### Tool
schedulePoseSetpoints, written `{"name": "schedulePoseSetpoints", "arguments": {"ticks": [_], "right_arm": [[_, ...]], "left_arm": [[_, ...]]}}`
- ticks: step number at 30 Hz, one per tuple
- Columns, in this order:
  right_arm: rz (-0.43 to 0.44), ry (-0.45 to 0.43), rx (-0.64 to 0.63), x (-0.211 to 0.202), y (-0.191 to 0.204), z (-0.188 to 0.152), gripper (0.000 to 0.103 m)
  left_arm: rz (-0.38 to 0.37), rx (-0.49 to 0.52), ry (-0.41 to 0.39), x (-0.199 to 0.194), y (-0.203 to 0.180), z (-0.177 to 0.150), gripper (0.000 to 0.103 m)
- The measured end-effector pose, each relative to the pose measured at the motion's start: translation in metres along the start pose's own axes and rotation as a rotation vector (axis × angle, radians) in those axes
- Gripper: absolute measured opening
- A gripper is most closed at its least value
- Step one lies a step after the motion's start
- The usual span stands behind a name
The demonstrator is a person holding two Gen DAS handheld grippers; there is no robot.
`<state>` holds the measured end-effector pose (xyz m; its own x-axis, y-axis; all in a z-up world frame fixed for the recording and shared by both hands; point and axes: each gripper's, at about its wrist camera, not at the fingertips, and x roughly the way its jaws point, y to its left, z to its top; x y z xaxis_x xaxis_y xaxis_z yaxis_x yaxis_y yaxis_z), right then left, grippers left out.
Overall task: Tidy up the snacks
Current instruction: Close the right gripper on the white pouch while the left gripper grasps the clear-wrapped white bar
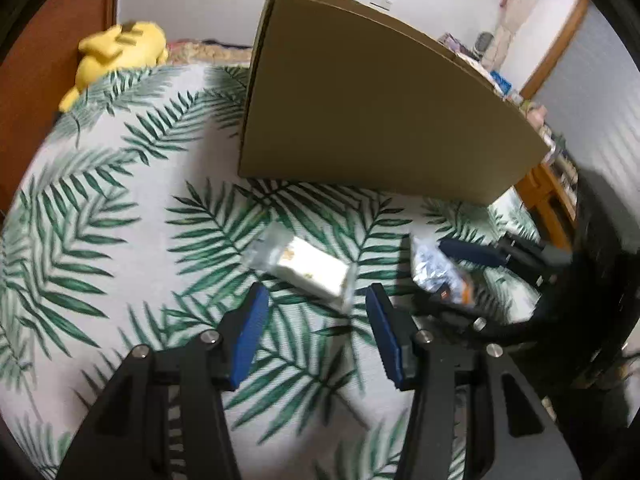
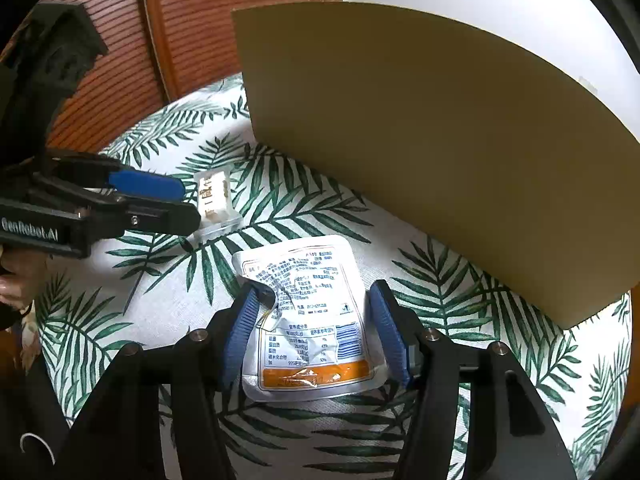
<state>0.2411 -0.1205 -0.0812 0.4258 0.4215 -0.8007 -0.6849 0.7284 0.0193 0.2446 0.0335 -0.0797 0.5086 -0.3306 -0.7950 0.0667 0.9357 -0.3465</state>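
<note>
Matt cardboard box (image 2: 440,152); glossy crinkled foil pouch (image 2: 308,320) (printed); woven leaf-print cloth (image 2: 280,432).

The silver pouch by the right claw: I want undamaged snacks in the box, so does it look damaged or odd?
The silver pouch lies print-side up, creased and dented near the right claw, whose fingers flank it. No tear or spill shows.

Left gripper (image 1: 316,300) hangs with jaws spread wide, nothing between them. Right gripper (image 2: 312,308) points forward, jaws apart, its blue pads (image 2: 240,328) well separated.
</note>
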Motion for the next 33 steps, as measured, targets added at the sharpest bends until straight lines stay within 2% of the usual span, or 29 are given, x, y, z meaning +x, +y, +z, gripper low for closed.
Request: {"name": "schedulePoseSetpoints", "arguments": {"ticks": [2, 5, 13, 22, 27, 33], "right_arm": [[-0.005, -0.001, -0.003, 0.002, 0.002, 0.001, 0.059], [-0.006, -0.001, -0.004, 0.003, 0.004, 0.002, 0.059], [-0.01, -0.002, -0.006, 0.001, 0.003, 0.001, 0.059], [-0.01, -0.002, -0.006, 0.001, 0.003, 0.0, 0.059], [-0.01, -0.002, -0.006, 0.001, 0.003, 0.0, 0.059], [-0.01, -0.003, -0.006, 0.001, 0.002, 0.0, 0.059]], "left_arm": [[-0.031, -0.038, 0.013, 0.005, -0.001, 0.003, 0.05], [-0.025, -0.042, 0.025, 0.011, -0.009, 0.008, 0.05], [0.075, 0.0, 0.031, 0.028, -0.026, 0.026, 0.051], [0.079, -0.13, 0.021, 0.026, -0.009, 0.039, 0.051], [0.156, -0.06, -0.032, 0.018, -0.014, 0.047, 0.051], [0.223, -0.043, -0.016, 0.035, -0.013, 0.054, 0.051]]}}
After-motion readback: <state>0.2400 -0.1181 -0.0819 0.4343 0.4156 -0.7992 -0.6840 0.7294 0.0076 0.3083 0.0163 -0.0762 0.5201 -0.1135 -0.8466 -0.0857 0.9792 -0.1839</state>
